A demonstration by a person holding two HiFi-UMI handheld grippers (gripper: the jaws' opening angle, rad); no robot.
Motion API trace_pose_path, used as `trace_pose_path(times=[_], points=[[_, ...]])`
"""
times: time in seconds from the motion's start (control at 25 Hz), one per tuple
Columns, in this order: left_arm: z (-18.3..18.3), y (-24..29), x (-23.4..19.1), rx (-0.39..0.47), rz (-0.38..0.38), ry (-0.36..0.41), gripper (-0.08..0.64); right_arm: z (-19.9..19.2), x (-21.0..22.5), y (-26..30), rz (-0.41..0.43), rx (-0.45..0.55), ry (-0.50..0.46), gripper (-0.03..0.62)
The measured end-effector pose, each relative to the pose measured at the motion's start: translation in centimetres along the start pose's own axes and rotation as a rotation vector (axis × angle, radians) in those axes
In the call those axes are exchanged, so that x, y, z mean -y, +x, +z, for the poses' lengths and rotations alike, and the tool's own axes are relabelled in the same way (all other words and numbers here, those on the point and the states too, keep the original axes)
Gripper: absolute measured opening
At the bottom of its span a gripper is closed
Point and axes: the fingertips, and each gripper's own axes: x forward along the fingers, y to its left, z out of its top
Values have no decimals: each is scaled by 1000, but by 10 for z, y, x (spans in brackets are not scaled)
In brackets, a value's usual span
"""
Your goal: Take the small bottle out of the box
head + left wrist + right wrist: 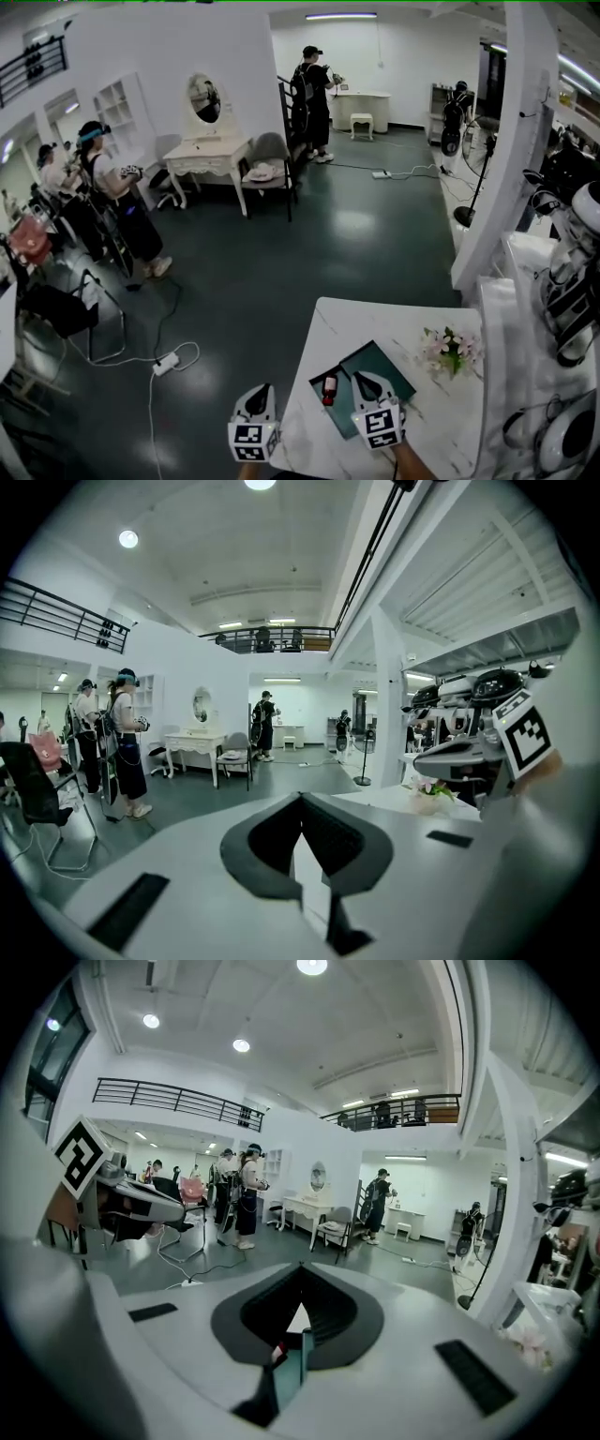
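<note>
Glossy marble-veined white tabletop [349, 323], matt teal box [382, 364], polished, reflective dark floor [356, 234].

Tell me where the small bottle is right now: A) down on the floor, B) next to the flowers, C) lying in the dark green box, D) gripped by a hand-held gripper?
C: the small bottle lies in the dark green box on the white table, beside the shut right hand-held gripper, which holds nothing.
</note>
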Motion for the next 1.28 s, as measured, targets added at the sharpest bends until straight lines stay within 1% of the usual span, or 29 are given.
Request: trace_pose_path(times=[0.16, 0.32, 0.44, 0.6, 0.76, 1.12, 1.28], points=[[-5, 18, -3, -25, -20, 5, 18, -9, 4, 17, 6, -12, 37, 20], [-14, 37, 0, -49, -63, -1, 18, -24, 6, 28, -4, -43, 58, 20], [-20, 52, 0, -63, -114, -3, 18, -33, 5, 35, -32, -63, 85, 20], [-28, 63, -8, -87, -169, -6, 18, -45, -6, 44, -72, -119, 129, 20], [-39, 68, -17, -113, -191, -23, 18, -58, -21, 54, -74, -159, 152, 20], [-79, 73, -15, -193, -217, -46, 18, -102, -41, 57, -59, -251, 194, 20], [-94, 76, -12, -215, -227, -54, 18, -124, -46, 57, -60, -294, 221, 20]])
